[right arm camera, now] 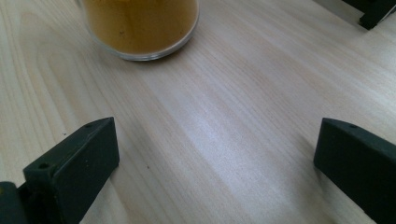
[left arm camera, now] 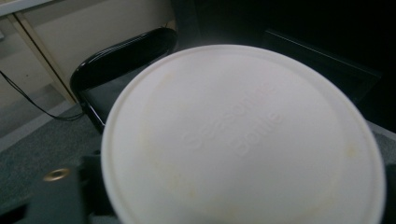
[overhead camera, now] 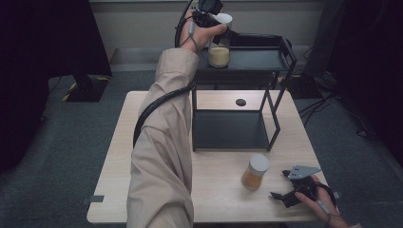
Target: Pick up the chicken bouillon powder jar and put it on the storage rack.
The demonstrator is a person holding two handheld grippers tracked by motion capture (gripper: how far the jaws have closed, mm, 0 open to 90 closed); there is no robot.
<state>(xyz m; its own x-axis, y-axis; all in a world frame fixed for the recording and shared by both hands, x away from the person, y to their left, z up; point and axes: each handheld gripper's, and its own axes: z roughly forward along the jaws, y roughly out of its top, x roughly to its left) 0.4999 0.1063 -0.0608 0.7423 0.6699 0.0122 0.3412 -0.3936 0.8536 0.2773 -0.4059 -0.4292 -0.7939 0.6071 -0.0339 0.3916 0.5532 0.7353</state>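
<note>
The black shelf rack (overhead camera: pixel 266 128) stood on the far half of the table (overhead camera: pixel 157 209), and everything else is placed against it. At the rack's upper left corner, the left gripper (overhead camera: pixel 209 16) sat at the white lid (left arm camera: pixel 243 140) of a pale-filled jar (overhead camera: pixel 219 47) standing on the rack's top shelf, close to its left edge. Whether its fingers pressed the lid or stood clear of it I could not tell, since the lid blocked them from sight. In front of the rack, on the table, an orange-filled jar (overhead camera: pixel 255 172) stood upright with its lid on. Just right of that jar, nearer the table's front edge than the rack, the right gripper (overhead camera: pixel 285 185) rested low with its fingers (right arm camera: pixel 74 168) spread wide and nothing between them.

The risk I judged greatest lay on the top shelf: the tall jar stood near the edge, so a sideways nudge as the left gripper pulled away could tip it off onto the table below.
</note>
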